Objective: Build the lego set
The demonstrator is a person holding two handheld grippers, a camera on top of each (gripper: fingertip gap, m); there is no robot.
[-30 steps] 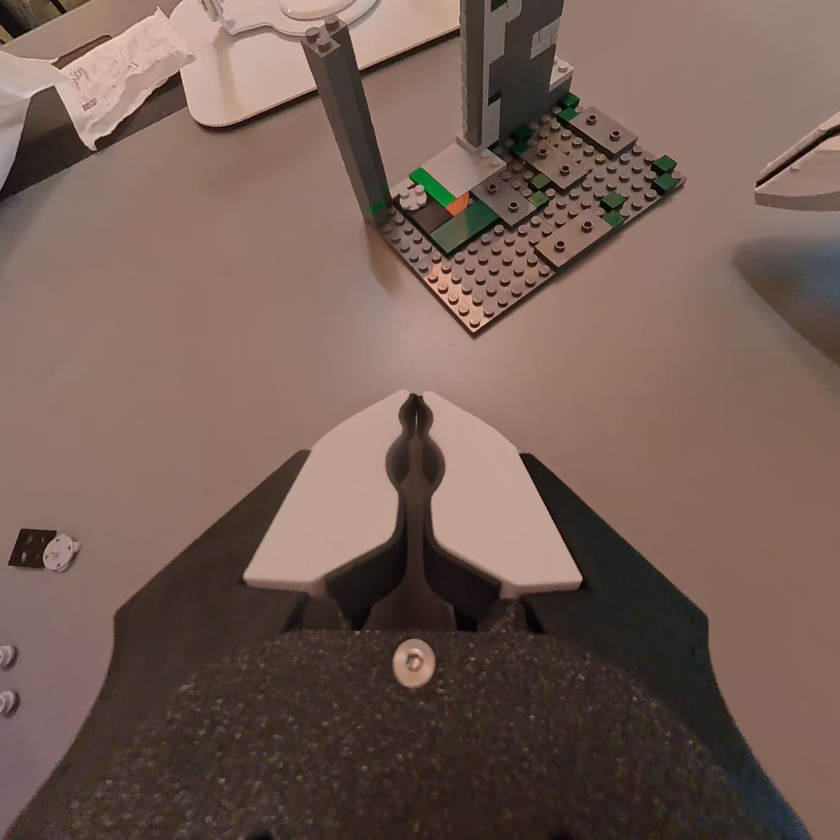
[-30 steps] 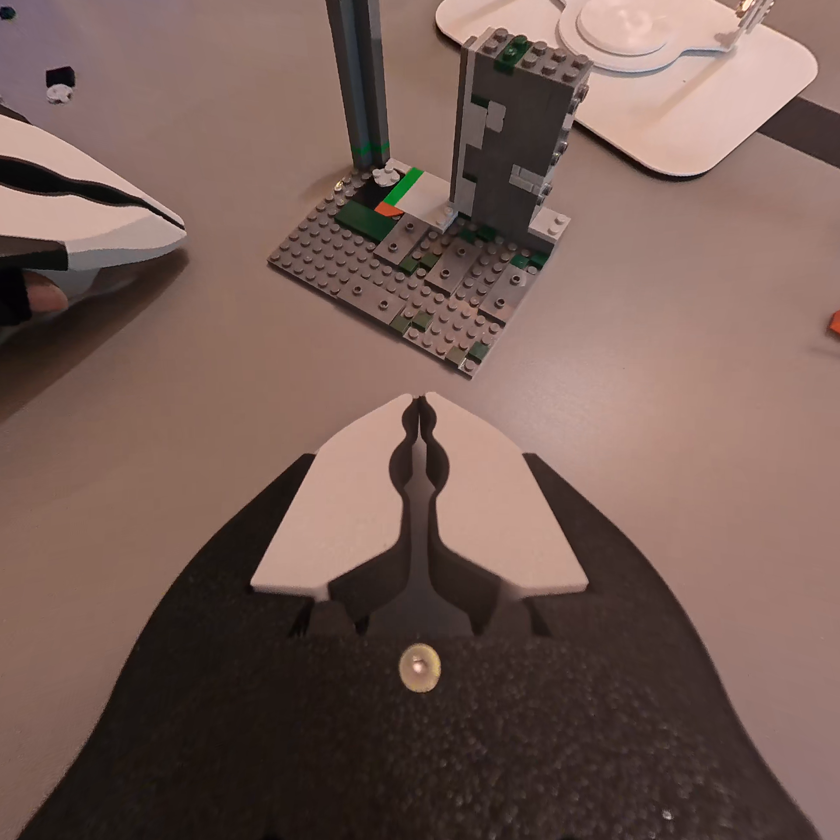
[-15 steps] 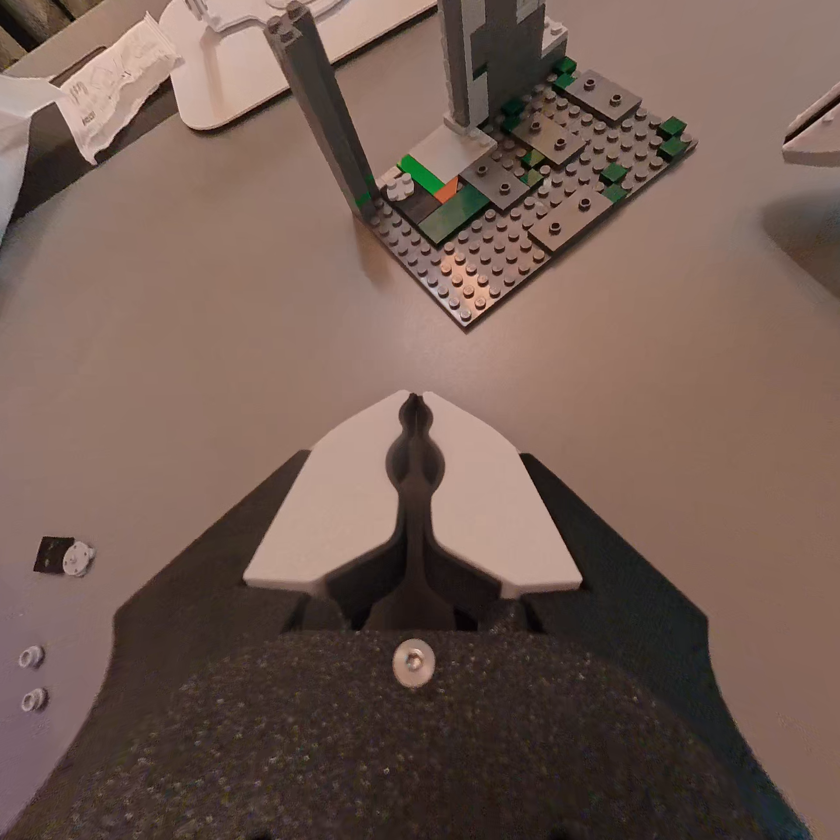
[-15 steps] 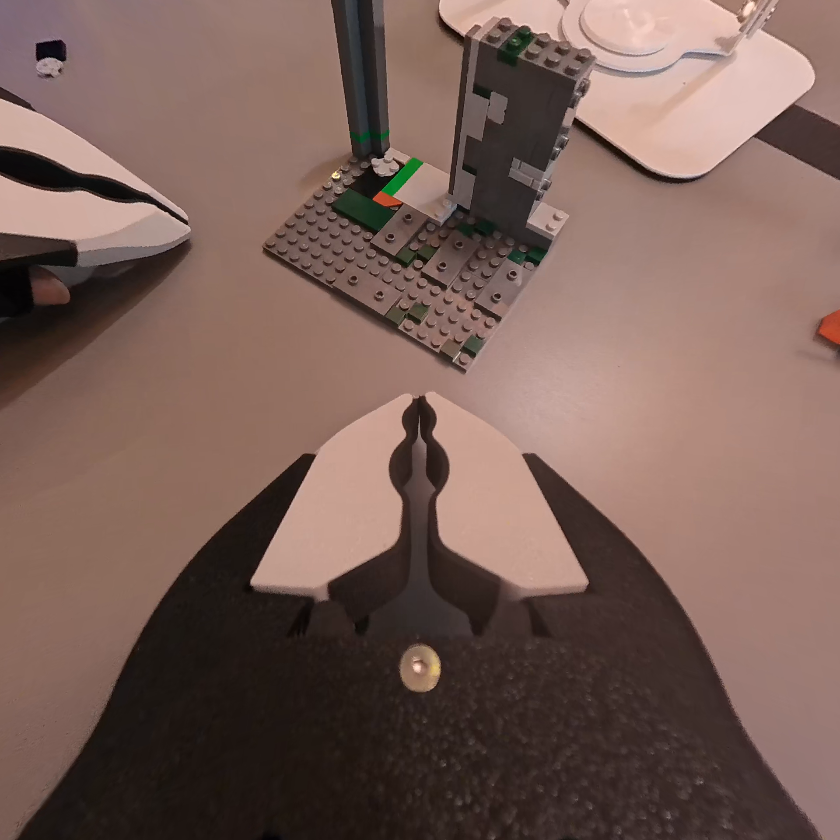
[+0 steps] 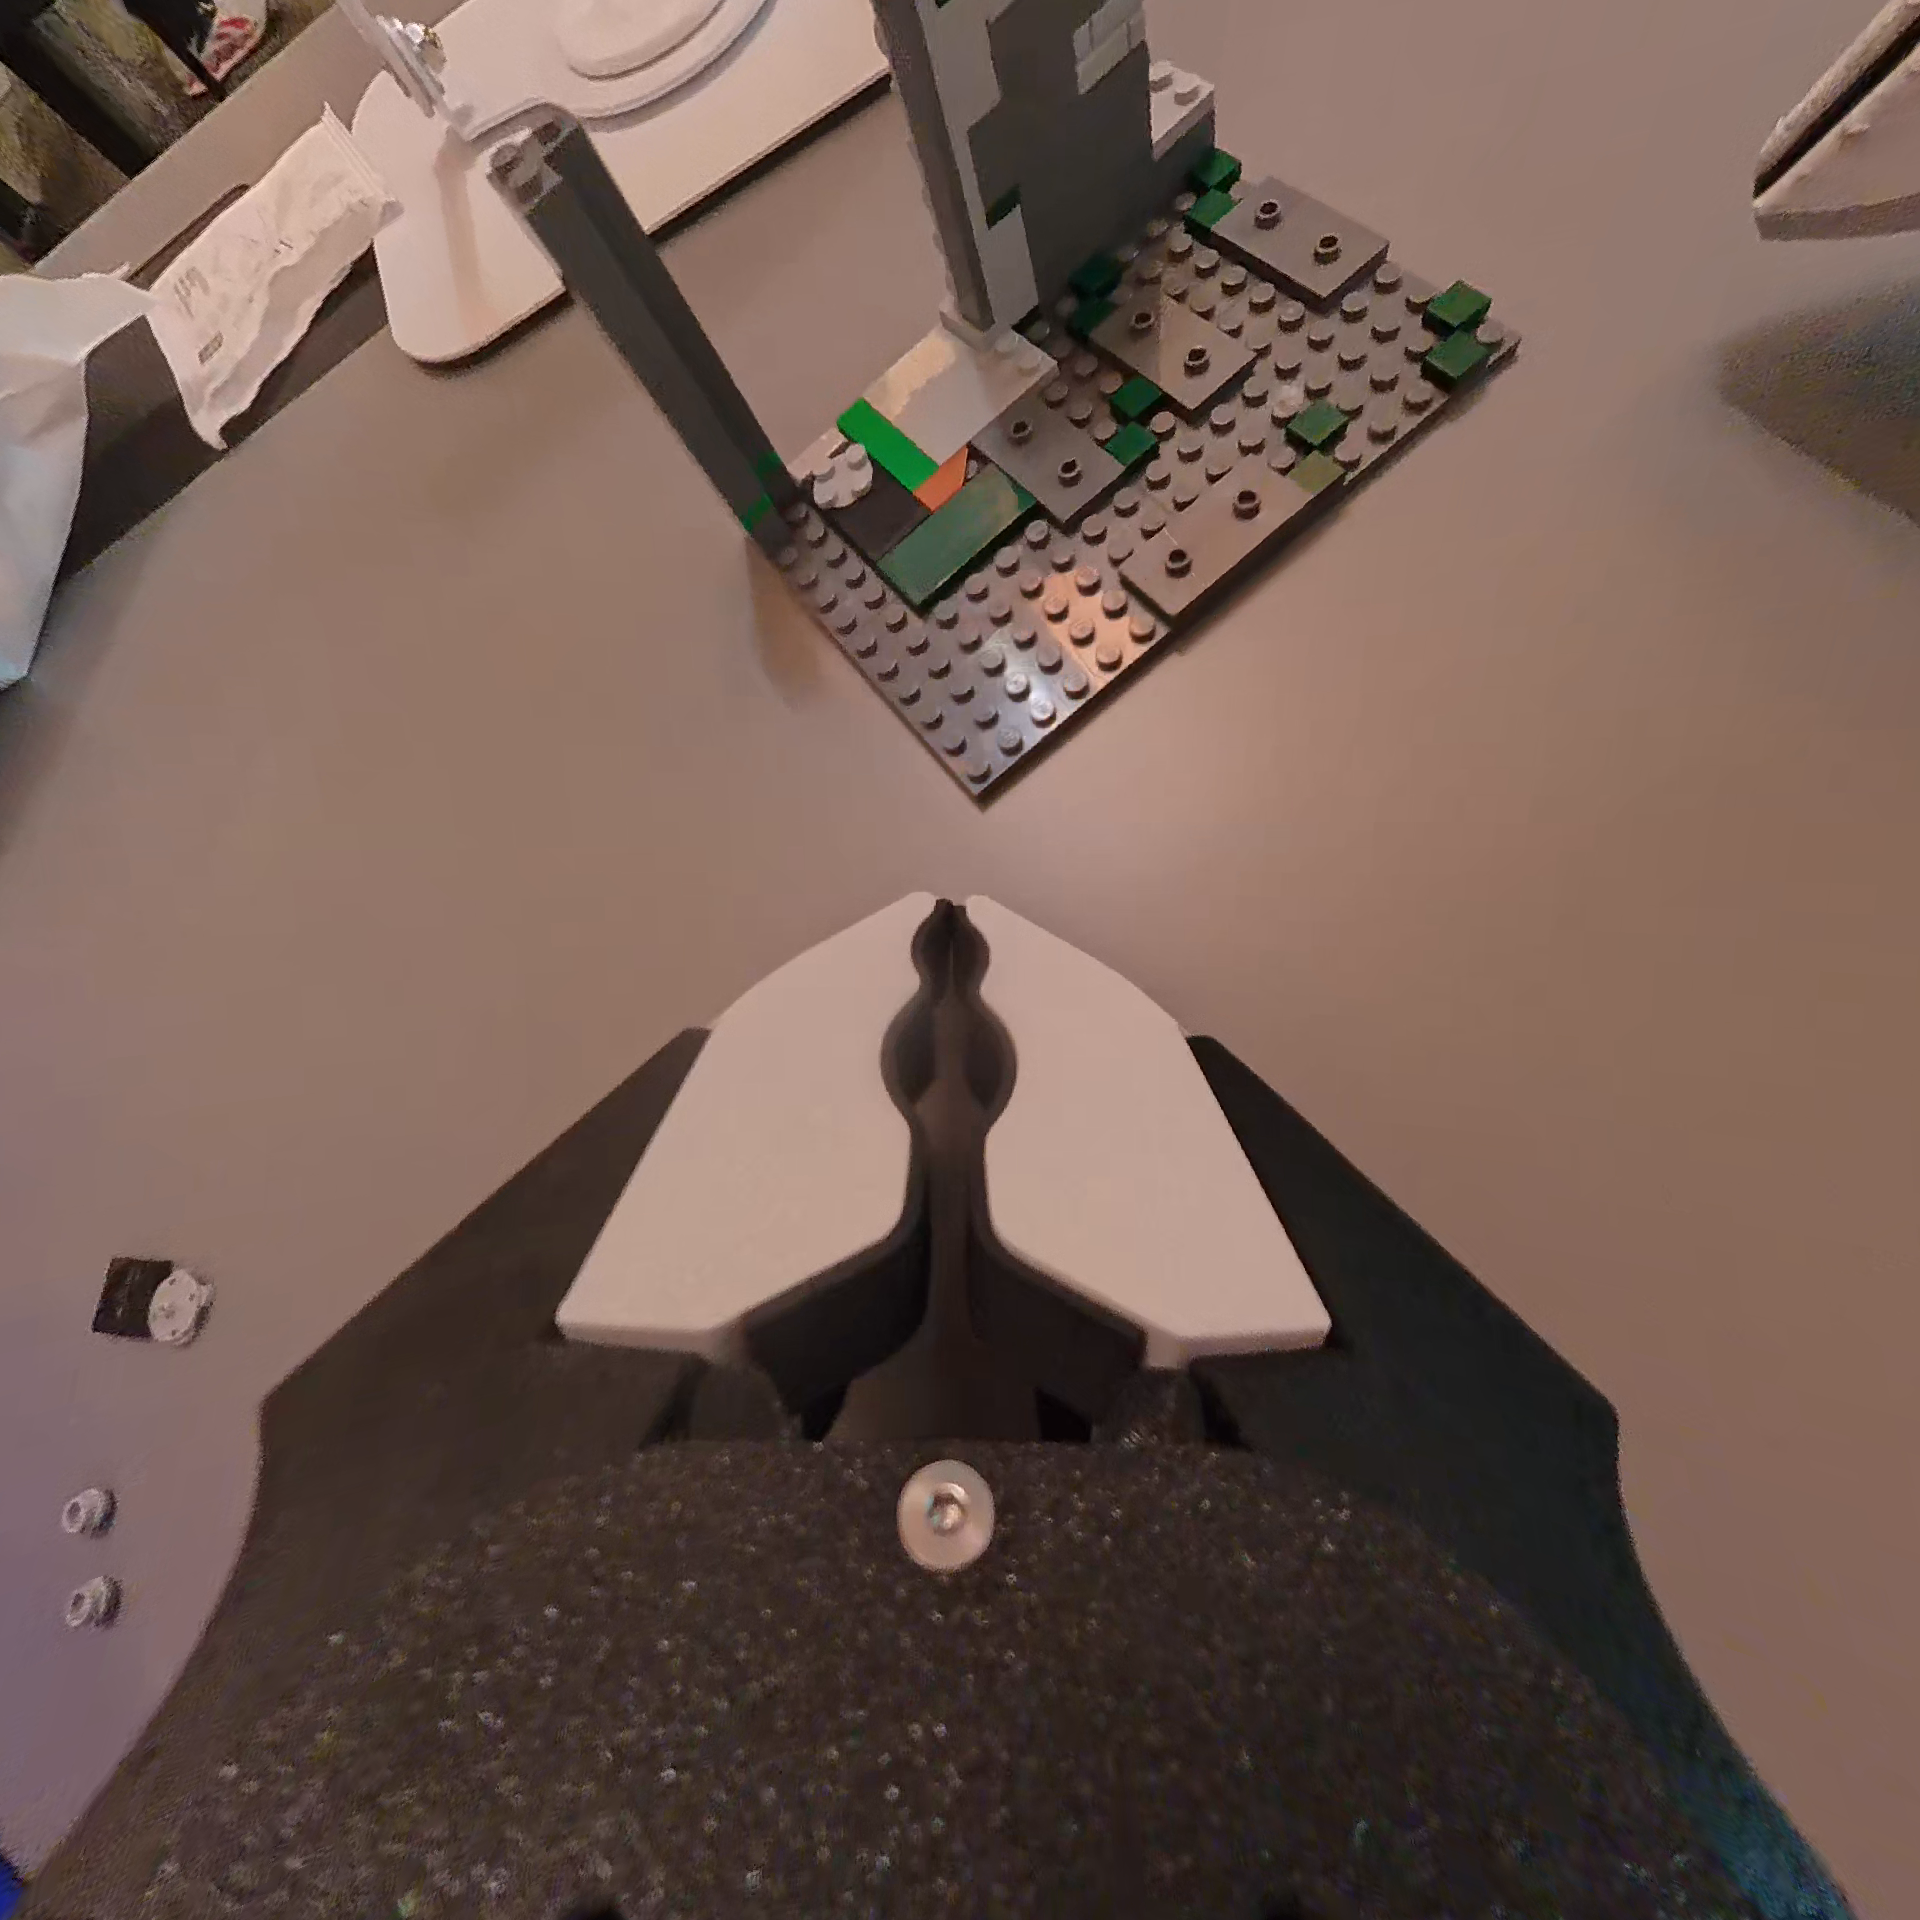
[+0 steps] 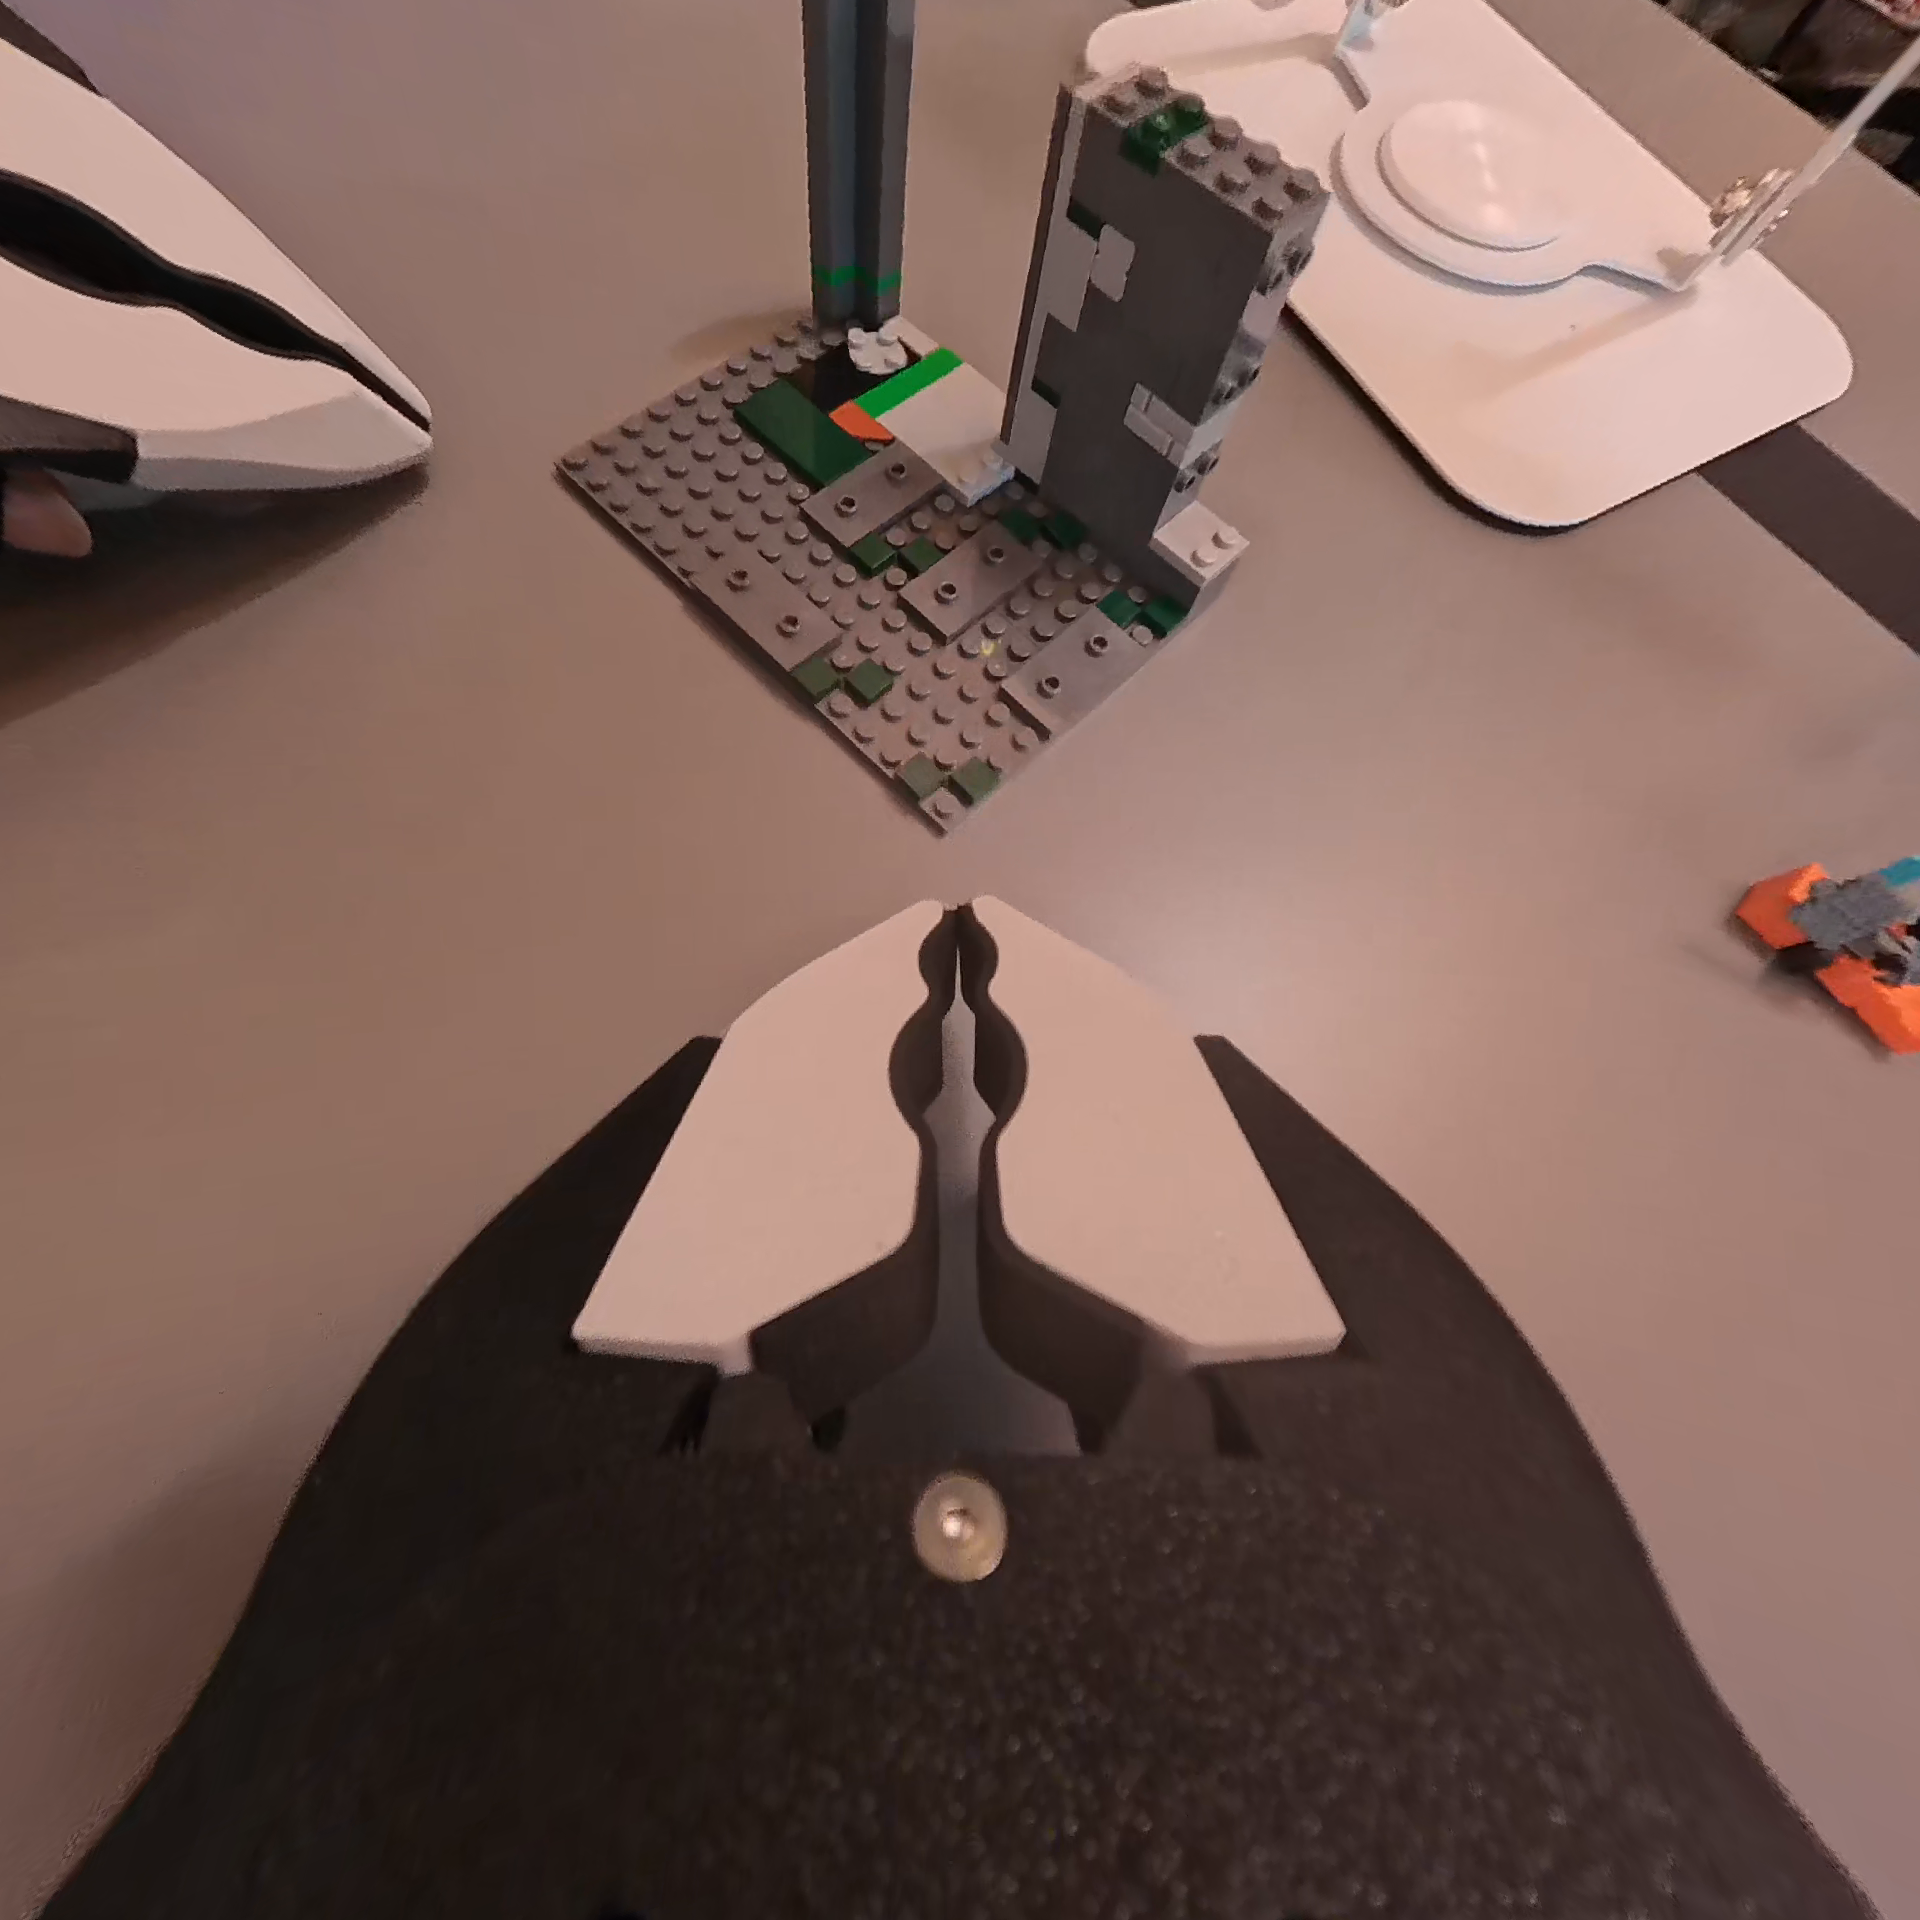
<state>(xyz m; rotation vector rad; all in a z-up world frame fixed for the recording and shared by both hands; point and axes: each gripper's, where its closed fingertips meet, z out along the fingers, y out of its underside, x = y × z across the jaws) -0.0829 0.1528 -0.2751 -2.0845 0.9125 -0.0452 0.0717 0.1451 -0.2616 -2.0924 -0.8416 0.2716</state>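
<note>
At far left of the left wrist view, loose parts lie on the grey table [image 5: 312, 831]: a black plate touching a round grey piece [image 5: 151, 1299] and, nearer the camera, two small round studs [image 5: 88, 1553], all well apart from the build. Centre frame, the left gripper [image 5: 956, 906] is closed with nothing between its fingertips, and it points toward the near corner of the dark grey baseplate [image 5: 997, 707], which lies ahead and slightly right. On that baseplate a slim grey column [image 5: 644, 322] stands at the left corner, with its long axis roughly vertical, and a taller grey wall [image 5: 1039, 156] rises behind. In the right wrist view, the left gripper [image 6: 410, 421] appears at the left, the baseplate [image 6: 707, 520] sits ahead, and the right gripper [image 6: 958, 909], likewise closed and empty, faces the plate's near corner. At far right, an orange, grey and blue sub-assembly [image 6: 1849, 945] lies apart from the build; judged from position, the right gripper is the nearer to it, and that piece lies to its right, so a grasp would call for a rightward turn.
</note>
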